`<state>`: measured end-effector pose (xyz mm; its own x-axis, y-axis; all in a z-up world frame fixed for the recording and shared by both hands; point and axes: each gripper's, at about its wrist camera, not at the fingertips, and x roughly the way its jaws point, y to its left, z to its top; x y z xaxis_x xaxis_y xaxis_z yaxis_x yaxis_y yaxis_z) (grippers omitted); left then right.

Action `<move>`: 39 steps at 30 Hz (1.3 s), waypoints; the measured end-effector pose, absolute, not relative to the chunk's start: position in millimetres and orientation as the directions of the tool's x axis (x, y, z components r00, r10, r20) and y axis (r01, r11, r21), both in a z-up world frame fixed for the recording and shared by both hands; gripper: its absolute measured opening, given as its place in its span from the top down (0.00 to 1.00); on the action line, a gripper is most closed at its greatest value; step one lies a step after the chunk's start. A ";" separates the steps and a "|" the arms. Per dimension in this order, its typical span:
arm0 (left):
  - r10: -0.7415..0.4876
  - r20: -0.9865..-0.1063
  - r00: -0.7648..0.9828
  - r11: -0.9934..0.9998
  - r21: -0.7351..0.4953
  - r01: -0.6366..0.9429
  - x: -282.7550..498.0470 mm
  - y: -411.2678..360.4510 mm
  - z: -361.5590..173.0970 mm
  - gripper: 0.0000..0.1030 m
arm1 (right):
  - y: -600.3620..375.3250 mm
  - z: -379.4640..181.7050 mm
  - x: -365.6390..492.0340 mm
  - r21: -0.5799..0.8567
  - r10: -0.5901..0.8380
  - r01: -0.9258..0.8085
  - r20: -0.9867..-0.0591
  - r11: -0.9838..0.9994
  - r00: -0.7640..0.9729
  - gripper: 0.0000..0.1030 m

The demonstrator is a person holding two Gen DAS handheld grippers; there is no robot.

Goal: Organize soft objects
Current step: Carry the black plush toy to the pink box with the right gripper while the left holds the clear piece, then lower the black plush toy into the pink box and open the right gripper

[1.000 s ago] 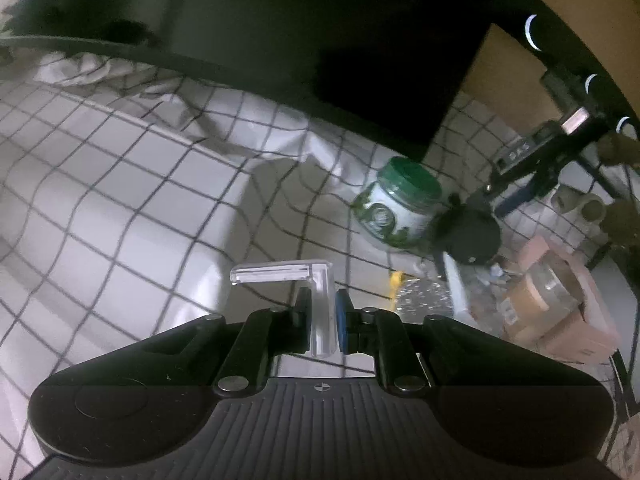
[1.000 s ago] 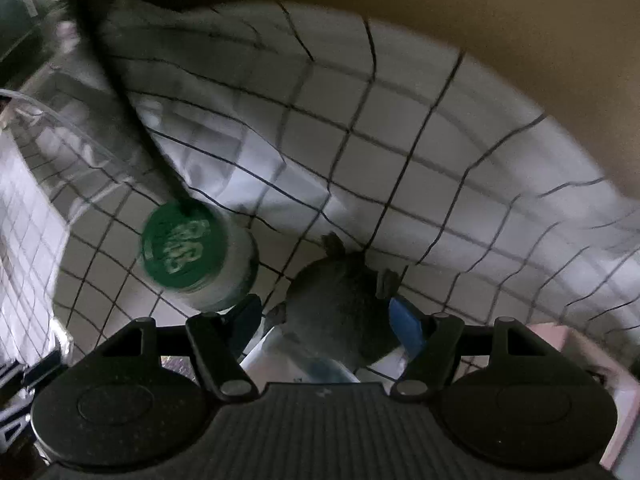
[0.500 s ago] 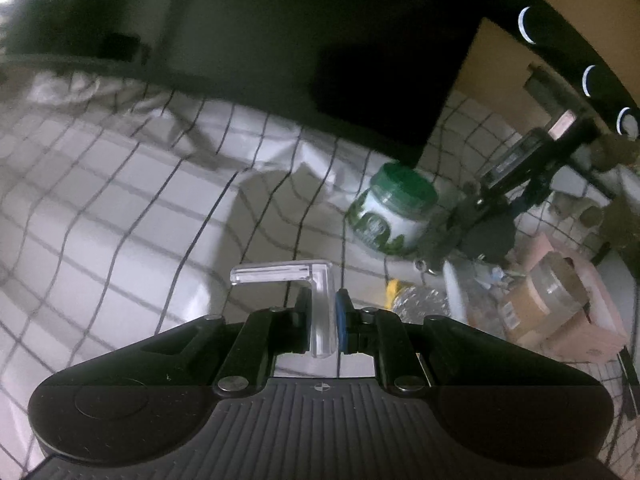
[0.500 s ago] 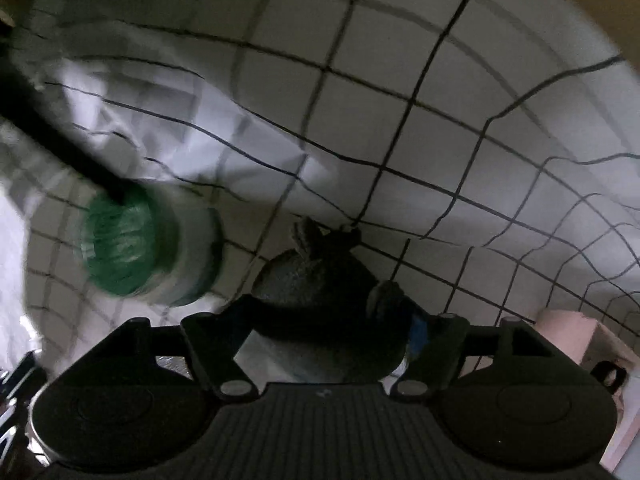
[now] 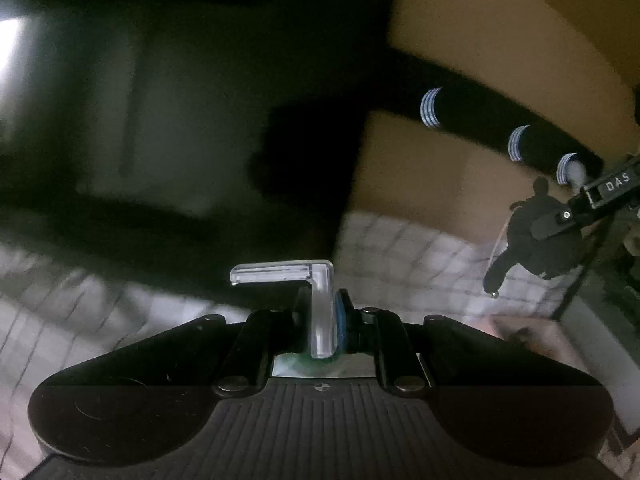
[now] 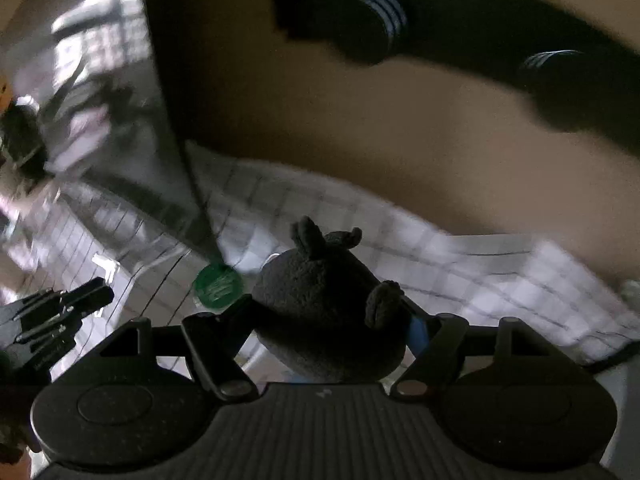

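A black plush toy with small ears hangs above the checked cloth, and my right gripper is shut on it, pads pressing its sides. The left wrist view shows the same plush toy in the right gripper at the far right, well off the cloth. My left gripper is shut on a clear L-shaped plastic piece that sticks up and bends to the left. The left gripper also shows low at the left of the right wrist view.
A green-lidded jar stands on the cloth below the plush. A clear plastic sheet with a dark edge rises at the left. A tan wall and a black bar with white striped bands lie behind. A pink box sits lower right.
Both grippers have risen. The plush has come up off the cloth, away from the jar, in the right gripper. The left still grips the clear piece, and its view now points higher.
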<state>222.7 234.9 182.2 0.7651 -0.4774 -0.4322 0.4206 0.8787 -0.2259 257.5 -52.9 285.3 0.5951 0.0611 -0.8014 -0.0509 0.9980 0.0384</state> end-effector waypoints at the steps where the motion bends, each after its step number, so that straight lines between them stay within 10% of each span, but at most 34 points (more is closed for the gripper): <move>1: -0.493 -0.425 0.759 0.870 -0.222 0.441 221.6 225.5 186.5 0.86 | -66.3 286.0 250.2 0.045 0.053 -0.029 -0.790 0.999 0.611 0.27; 23: -0.790 -0.486 0.375 0.535 -0.247 0.808 168.3 -29.0 172.3 0.86 | -234.4 290.7 115.6 0.089 -0.219 0.361 -0.654 0.928 0.724 0.27; 39: -0.668 -0.706 0.235 0.577 -0.291 0.763 183.9 -102.2 53.9 0.84 | -263.4 163.5 160.6 0.238 -0.095 0.446 -0.789 0.863 0.607 0.27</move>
<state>183.9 -102.2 53.9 0.2354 -0.6678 -0.7061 0.7631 0.5769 -0.2913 160.6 -263.4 163.5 0.6067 -0.0954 -0.7892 0.4455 0.8630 0.2382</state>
